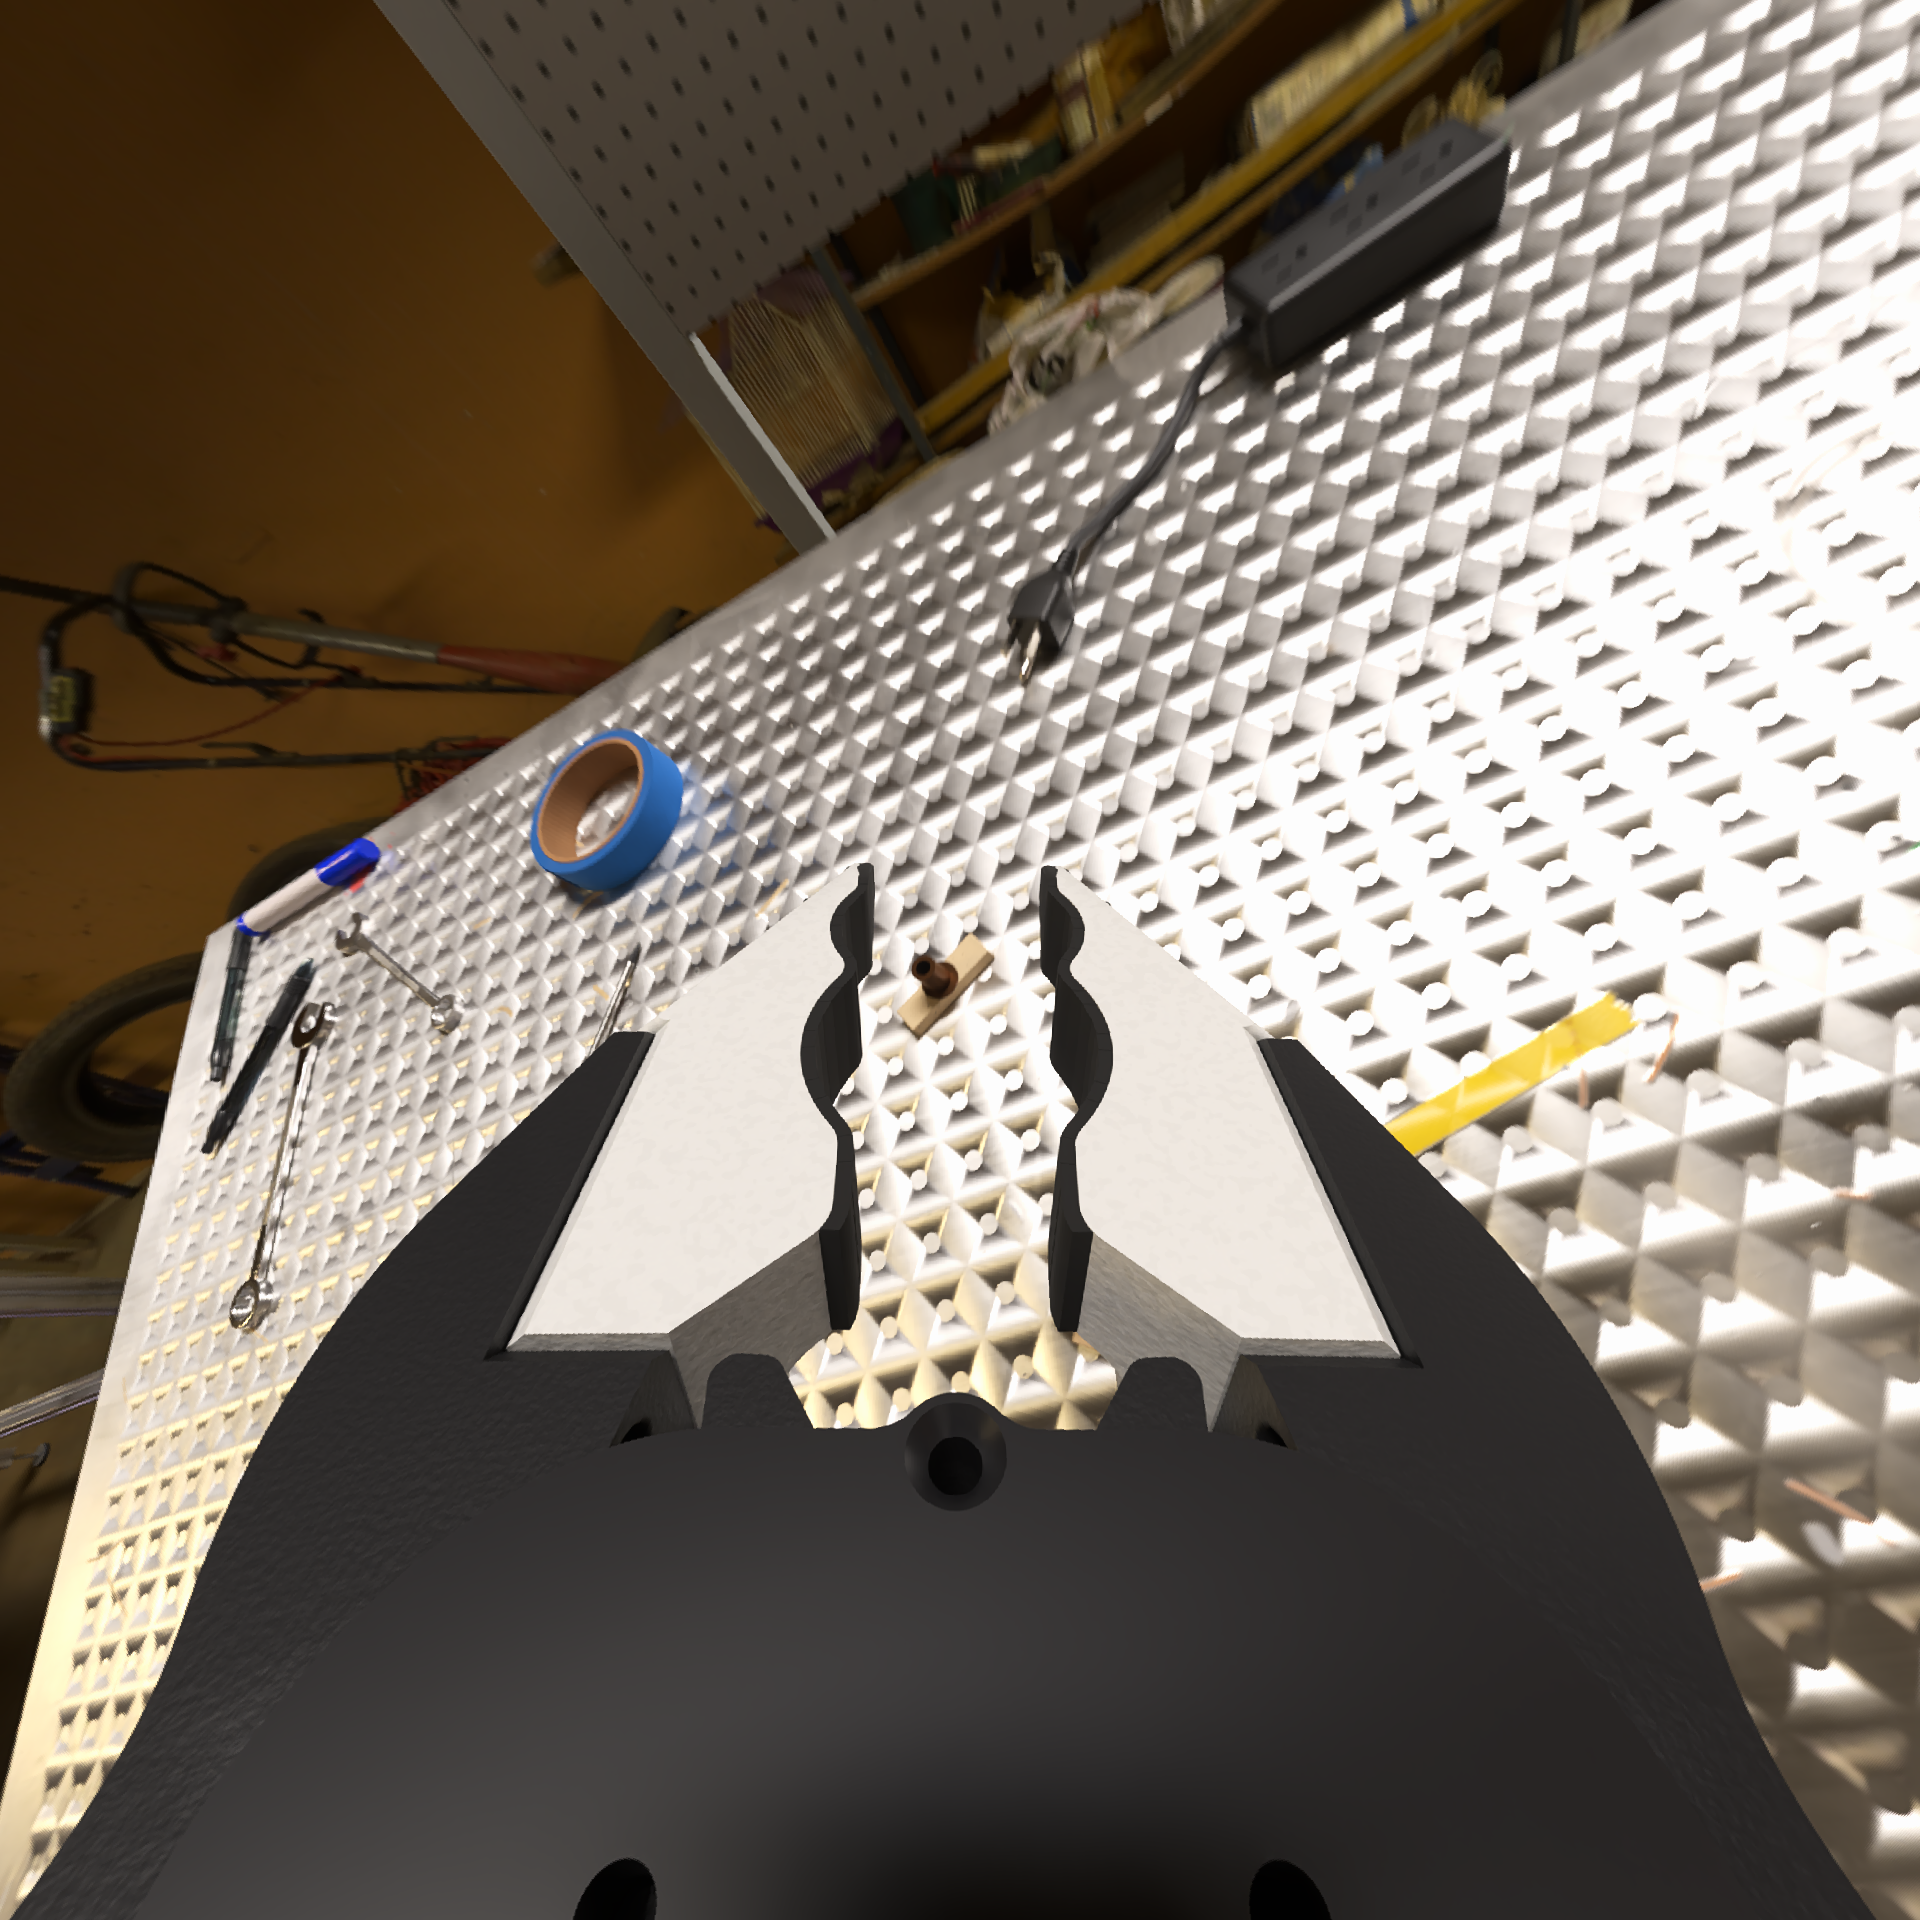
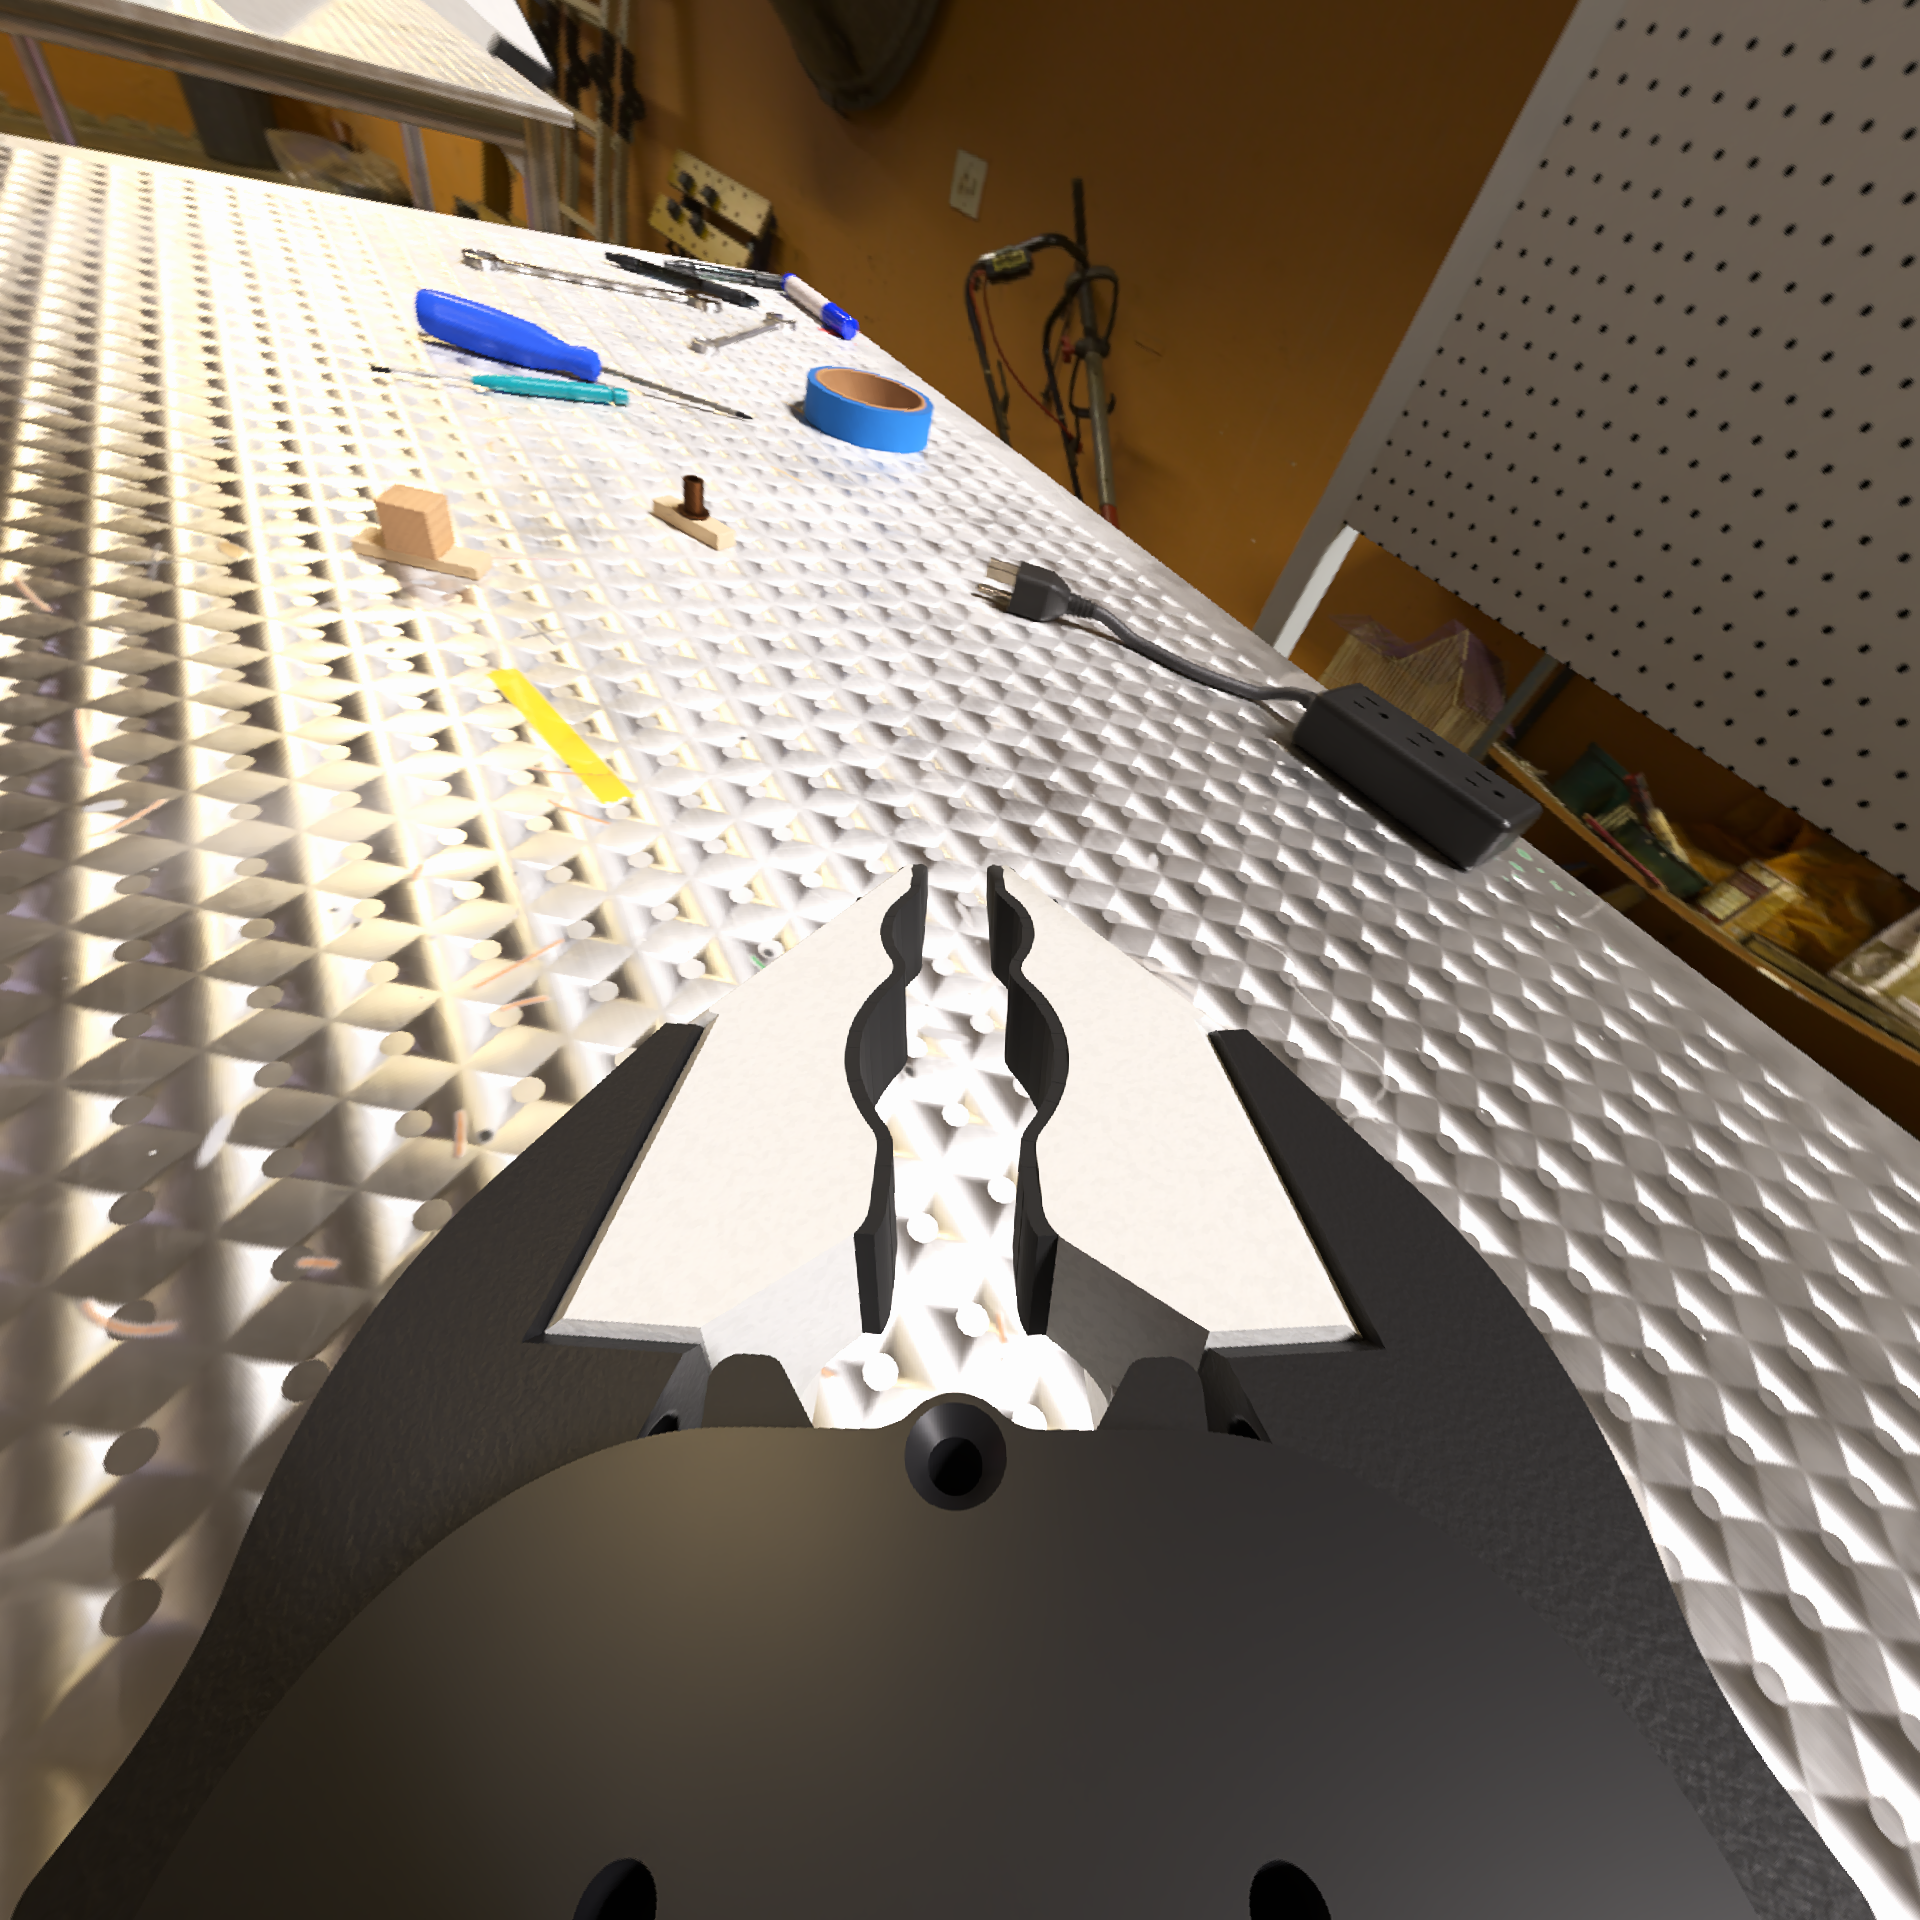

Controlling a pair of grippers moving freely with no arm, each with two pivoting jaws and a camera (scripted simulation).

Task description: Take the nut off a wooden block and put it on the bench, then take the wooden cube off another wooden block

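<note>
A small brown nut point(image 1: 928, 971) stands upright on a flat wooden block point(image 1: 954, 992) on the metal bench point(image 1: 1351, 831). My left gripper point(image 1: 954, 883) is open and empty, above the bench. The nut shows between its fingertips, farther ahead. In the right wrist view the nut point(image 2: 694, 497) and its block point(image 2: 698, 528) are far ahead. A wooden cube point(image 2: 416, 523) sits on another flat block point(image 2: 457, 566) to their left. My right gripper point(image 2: 956, 883) is empty, its jaws only narrowly apart, far from both blocks.
A blue tape roll point(image 1: 608, 821) lies left of the nut. Wrenches point(image 1: 281, 1164) and pens lie by the bench's left edge. A black power strip point(image 2: 1413, 774) with cord and plug point(image 2: 1029, 592), a yellow tape strip point(image 2: 561, 732), screwdrivers point(image 2: 509, 332) and a pegboard point(image 2: 1714, 416) are around.
</note>
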